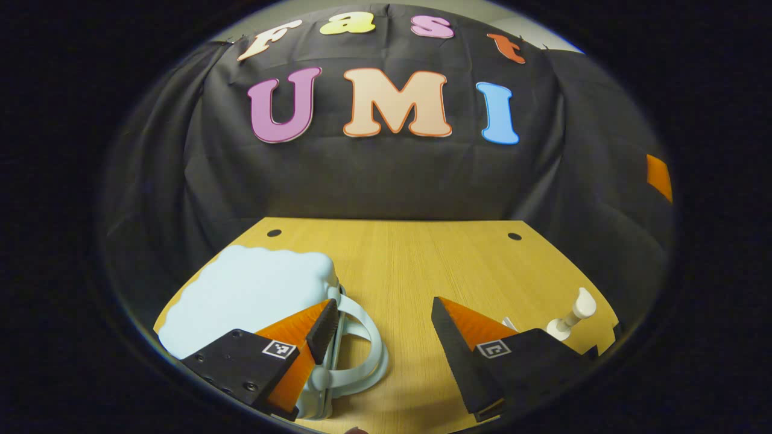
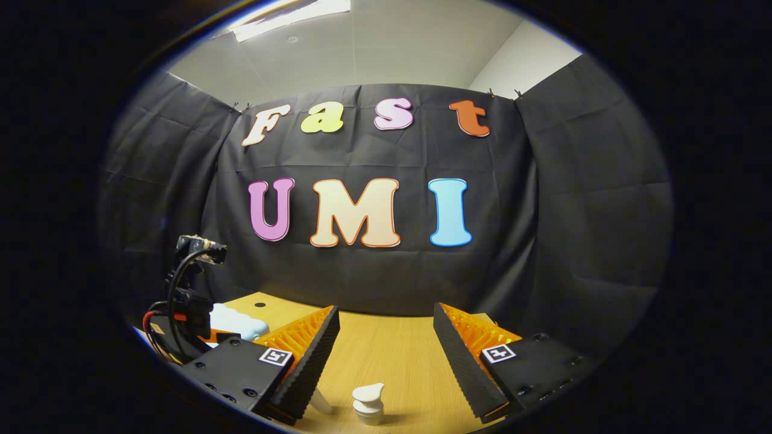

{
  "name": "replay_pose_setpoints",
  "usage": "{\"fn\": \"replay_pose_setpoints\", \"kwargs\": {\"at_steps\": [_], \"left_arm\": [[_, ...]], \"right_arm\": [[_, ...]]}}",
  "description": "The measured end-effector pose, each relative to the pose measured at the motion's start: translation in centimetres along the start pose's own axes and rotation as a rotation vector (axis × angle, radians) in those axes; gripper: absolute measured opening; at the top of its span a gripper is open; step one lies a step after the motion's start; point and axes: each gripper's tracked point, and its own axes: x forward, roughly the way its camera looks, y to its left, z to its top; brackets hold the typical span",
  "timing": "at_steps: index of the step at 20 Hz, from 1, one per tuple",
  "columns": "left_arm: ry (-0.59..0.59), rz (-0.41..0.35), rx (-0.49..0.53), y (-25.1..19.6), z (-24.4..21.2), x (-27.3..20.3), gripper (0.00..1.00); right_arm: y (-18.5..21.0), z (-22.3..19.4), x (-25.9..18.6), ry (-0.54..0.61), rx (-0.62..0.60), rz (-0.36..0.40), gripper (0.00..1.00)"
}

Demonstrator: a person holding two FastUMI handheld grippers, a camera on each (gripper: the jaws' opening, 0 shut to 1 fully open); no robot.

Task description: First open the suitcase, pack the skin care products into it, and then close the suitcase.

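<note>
In the left gripper view, the left gripper [image 1: 382, 316] stands with its jaws spread wide and nothing between them, low over the light wooden tabletop [image 1: 398, 259]. One finger overlaps the near edge of the pale blue hard-shell suitcase [image 1: 247, 292], which lies flat and closed, its looped blue carry handle [image 1: 362, 349] facing the open table; whether the finger touches the shell cannot be told. The step in hand is judged to be opening the suitcase. To do it well, place one finger under the lid edge beside the handle, where the seam between the two halves runs, and lift the lid in an arc away from the handle side; steady the lower half if it starts to slide. No latch or zip can be made out. The contents are hidden while the lid is down. In the right gripper view, the right gripper [image 2: 386, 337] is likewise wide open and empty, poised above a white pump-top skin care bottle [image 2: 368, 405] standing upright on the table just ahead of its fingers. Farther off in that view, a corner of the suitcase sits behind the other gripper's cabled body [image 2: 181, 301].
</note>
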Motion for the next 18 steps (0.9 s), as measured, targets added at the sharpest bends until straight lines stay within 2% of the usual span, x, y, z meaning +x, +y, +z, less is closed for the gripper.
{"fn": "replay_pose_setpoints", "kwargs": {"at_steps": [3,6,9,13,15,16,18], "left_arm": [[0.054,-0.012,-0.003,-0.3,-1.6,1.1,0.93],[0.137,-0.013,-0.036,-0.4,-4.1,2.8,0.84],[0.205,0.004,-0.060,0.3,-6.0,3.7,0.82],[0.256,0.021,-0.067,1.1,-7.4,4.7,0.60],[0.284,0.038,-0.083,1.7,-7.9,5.0,0.34],[0.298,0.032,-0.093,1.6,-8.1,5.2,0.06],[0.323,0.012,-0.075,1.7,-8.1,5.0,0.04]], "right_arm": [[-0.3,-0.2,0.1,0.015,-0.006,-0.015,0.98],[-0.2,0.0,0.2,0.013,-0.021,-0.026,0.98],[0.1,-0.1,0.3,0.014,-0.040,-0.025,0.98],[0.4,-0.2,0.3,0.015,-0.055,-0.023,0.98],[0.4,-0.2,0.2,0.015,-0.056,-0.024,0.97],[0.3,-0.1,0.2,0.014,-0.057,-0.025,0.96],[0.3,-0.1,0.3,0.013,-0.057,-0.026,0.96]]}}
